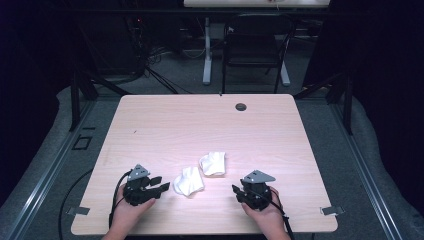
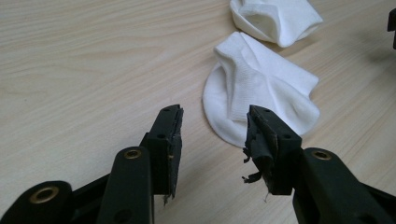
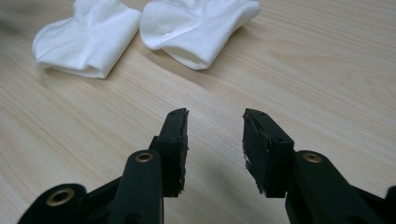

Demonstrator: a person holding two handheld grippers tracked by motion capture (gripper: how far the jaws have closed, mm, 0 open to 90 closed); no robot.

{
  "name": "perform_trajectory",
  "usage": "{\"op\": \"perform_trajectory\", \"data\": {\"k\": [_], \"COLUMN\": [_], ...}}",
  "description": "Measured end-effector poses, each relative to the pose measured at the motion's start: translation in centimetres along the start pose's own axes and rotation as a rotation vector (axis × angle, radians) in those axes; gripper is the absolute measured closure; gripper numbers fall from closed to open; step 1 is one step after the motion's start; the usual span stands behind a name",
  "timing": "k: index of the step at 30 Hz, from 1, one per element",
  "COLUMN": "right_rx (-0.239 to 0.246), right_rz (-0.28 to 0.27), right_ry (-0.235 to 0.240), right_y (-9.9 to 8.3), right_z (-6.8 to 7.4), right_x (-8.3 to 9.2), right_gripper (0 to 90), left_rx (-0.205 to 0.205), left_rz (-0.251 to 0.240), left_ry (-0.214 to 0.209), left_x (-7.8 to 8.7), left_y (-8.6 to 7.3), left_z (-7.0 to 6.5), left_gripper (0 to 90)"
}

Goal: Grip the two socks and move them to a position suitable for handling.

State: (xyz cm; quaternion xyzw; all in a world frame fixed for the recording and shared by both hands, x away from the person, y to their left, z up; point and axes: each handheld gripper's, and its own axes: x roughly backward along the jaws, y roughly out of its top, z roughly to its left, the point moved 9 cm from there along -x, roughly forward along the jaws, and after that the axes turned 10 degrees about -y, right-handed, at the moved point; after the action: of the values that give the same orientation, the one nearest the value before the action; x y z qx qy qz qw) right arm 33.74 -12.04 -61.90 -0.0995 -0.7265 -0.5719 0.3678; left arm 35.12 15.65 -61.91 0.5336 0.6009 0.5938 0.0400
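The left tool (image 1: 162, 184) is resting low over the table (image 1: 165, 125) with its jaws standing apart and empty, pointing at the near sock (image 1: 189, 181) just beside it. The far sock (image 1: 213, 163) is lying close behind (both white, crumpled). The right tool (image 1: 235, 190) is hovering nearby, jaws spread wide, gripping nothing.
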Motion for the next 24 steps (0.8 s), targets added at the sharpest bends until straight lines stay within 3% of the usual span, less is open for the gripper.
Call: {"op": "perform_trajectory", "data": {"k": [10,20,24], "right_rx": [0.006,-0.021,-0.024], "right_rz": [-0.008,-0.016,-0.017], "right_ry": [-0.001,-0.004,-0.01], "right_y": [0.1,-0.2,-0.3], "right_z": [-0.2,-0.5,-0.6], "right_x": [0.2,0.6,0.7], "right_gripper": [60.2,59.3,59.2], "left_rx": [0.004,-0.017,-0.035], "left_rz": [-0.005,0.04,0.052], "left_ry": [-0.002,-0.014,0.0], "left_x": [-1.7,-3.3,-4.3], "left_y": [0.7,0.7,1.1], "left_z": [-1.2,-2.1,-2.1], "left_gripper": [57.6,65.6,69.9]}}
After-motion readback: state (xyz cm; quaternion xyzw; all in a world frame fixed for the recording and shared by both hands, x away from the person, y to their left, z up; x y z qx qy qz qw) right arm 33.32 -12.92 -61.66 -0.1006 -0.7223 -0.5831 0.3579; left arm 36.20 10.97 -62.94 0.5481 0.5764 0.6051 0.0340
